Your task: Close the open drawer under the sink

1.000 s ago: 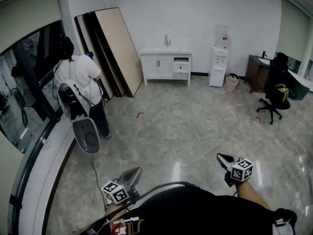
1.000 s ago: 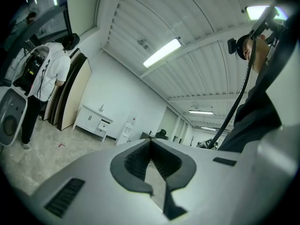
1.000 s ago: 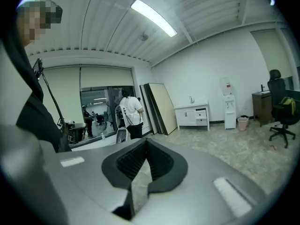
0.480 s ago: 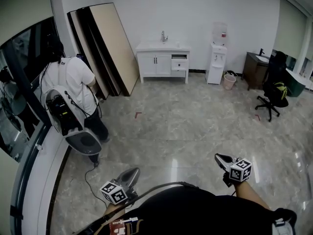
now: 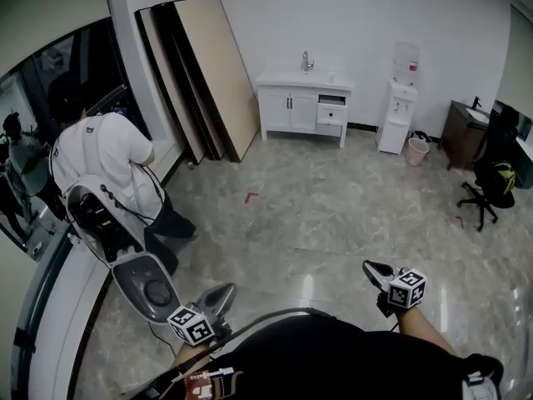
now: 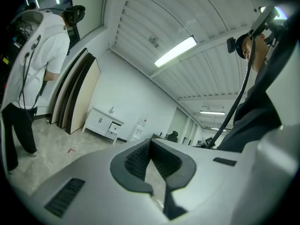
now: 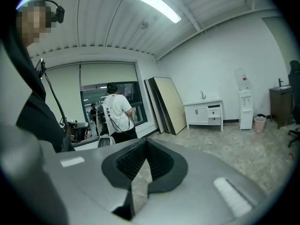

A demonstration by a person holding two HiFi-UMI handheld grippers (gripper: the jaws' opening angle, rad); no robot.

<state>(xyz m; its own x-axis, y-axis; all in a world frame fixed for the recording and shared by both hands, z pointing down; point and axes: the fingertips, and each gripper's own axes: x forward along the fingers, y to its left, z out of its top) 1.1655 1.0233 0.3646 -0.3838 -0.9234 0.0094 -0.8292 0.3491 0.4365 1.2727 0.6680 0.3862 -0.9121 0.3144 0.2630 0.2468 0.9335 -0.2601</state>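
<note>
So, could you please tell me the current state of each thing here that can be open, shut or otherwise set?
Drawer: pulled open, standing out from the cabinet front.
Cabinet doors: shut.
Left gripper: jaws together, nothing between them.
Right gripper: jaws together, nothing between them.
Panels: leaning against the wall.

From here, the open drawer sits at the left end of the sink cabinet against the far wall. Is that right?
Not quite: the open drawer sits at the right end of the sink cabinet against the far wall, the end nearer the water dispenser. The head view shows it.
</note>
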